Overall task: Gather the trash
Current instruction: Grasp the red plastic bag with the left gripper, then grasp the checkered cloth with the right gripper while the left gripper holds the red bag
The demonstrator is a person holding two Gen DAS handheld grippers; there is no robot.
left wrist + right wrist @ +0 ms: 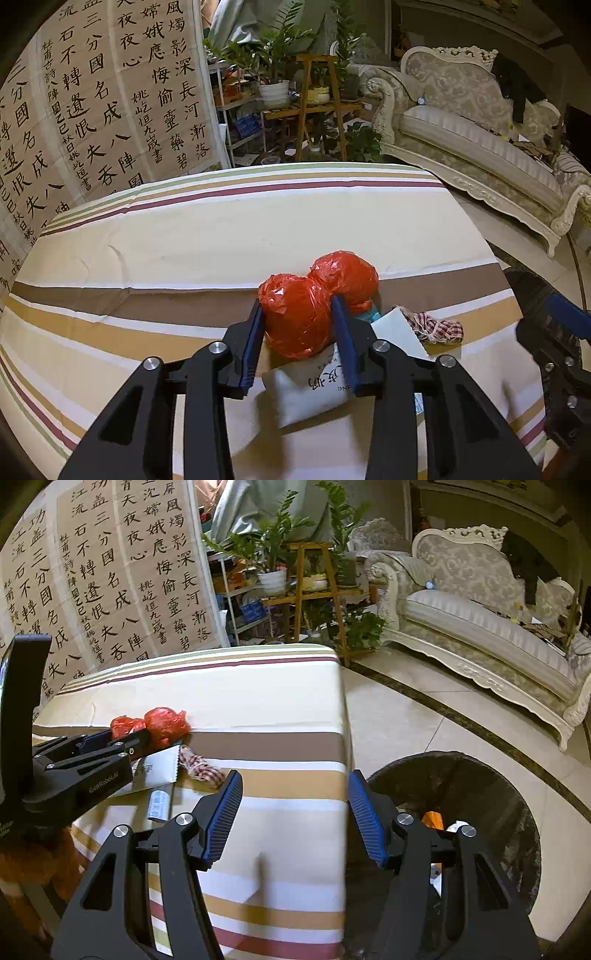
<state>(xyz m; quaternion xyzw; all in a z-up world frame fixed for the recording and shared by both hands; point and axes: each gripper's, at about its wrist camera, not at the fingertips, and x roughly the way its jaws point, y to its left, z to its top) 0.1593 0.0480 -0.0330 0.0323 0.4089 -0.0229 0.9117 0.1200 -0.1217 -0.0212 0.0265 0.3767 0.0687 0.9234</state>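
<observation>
Two hazards stand out on the striped surface [221, 236]: the dark bin [480, 786] sits on the floor past its right edge, so a carry must clear that edge. The left gripper [298, 314] is clamped on the nearer red plastic bag [295, 317], which is crinkly and could slip free (a second bag touches it), while the right gripper [295, 805] hangs apart and empty.

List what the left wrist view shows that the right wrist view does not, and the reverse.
Left wrist only: the left tool closed around the near red plastic bundle, and a white printed pouch beneath.
Right wrist only: the dark round bin on the floor, and the right tool open and empty.
Both: striped tablecloth, checked cloth scrap, sofa.
</observation>
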